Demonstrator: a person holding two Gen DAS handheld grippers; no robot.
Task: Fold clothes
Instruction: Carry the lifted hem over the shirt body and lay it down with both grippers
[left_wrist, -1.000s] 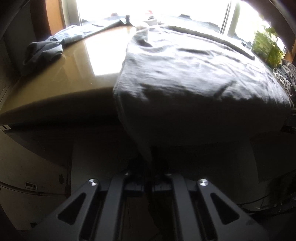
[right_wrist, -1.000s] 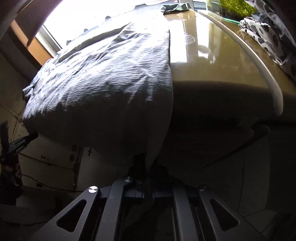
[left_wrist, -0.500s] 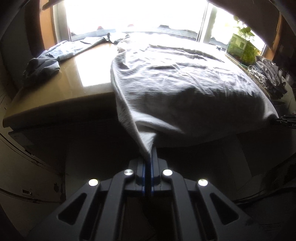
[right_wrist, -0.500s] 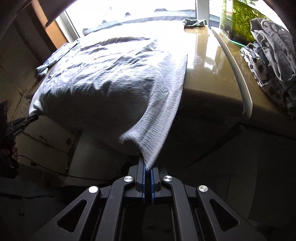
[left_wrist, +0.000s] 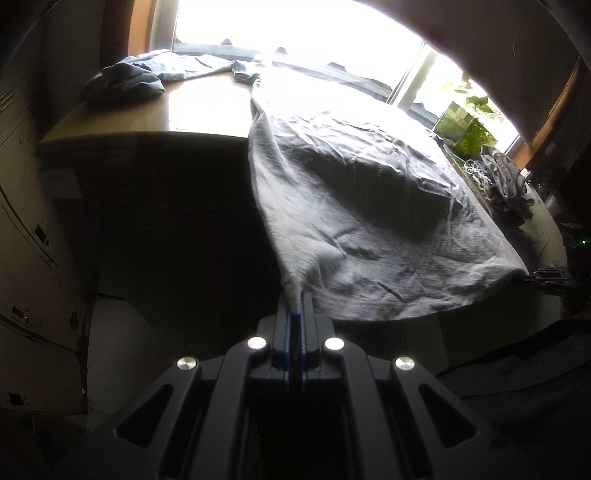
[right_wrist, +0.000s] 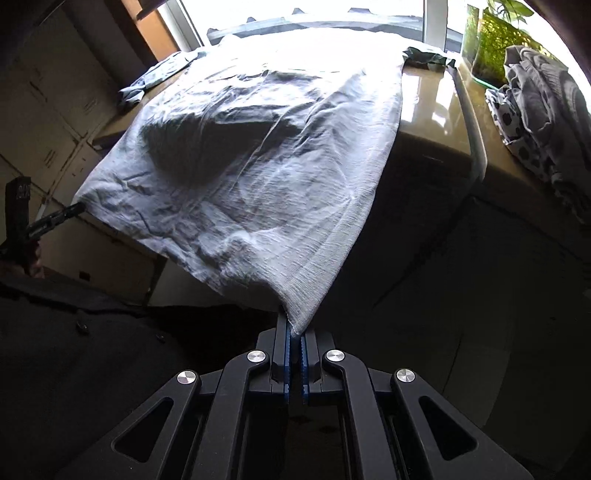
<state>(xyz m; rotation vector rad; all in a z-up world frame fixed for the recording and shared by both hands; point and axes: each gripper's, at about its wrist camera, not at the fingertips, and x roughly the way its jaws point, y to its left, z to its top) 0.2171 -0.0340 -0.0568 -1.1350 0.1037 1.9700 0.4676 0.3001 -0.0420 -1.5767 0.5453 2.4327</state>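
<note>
While a pale grey garment (left_wrist: 369, 206) is held stretched out off the near edge of a tan table (left_wrist: 199, 110), its two near corners are pinched, one in the left gripper (left_wrist: 295, 314) and one in the right gripper (right_wrist: 295, 332); both sets of jaws are clenched on the cloth, with only a thin sliver of fabric seen between the blue pads. The far part of the garment rests on the tabletop toward a bright window, and the near part hangs in the air between the grippers. Because so little cloth is caught in each grip, a corner could probably be lost if the pull were uneven or sudden. The air pocket billowing in the middle might be trapped as creases when the cloth is laid down. A dark bundle of clothing (left_wrist: 122, 83) at the far left, and a spotted pile (right_wrist: 532, 110) at the far right, could be snagged or swept by a wide fold. The far hem is washed out by window glare, so the garment's type cannot be told. The table's underside is lost in shadow.
</note>
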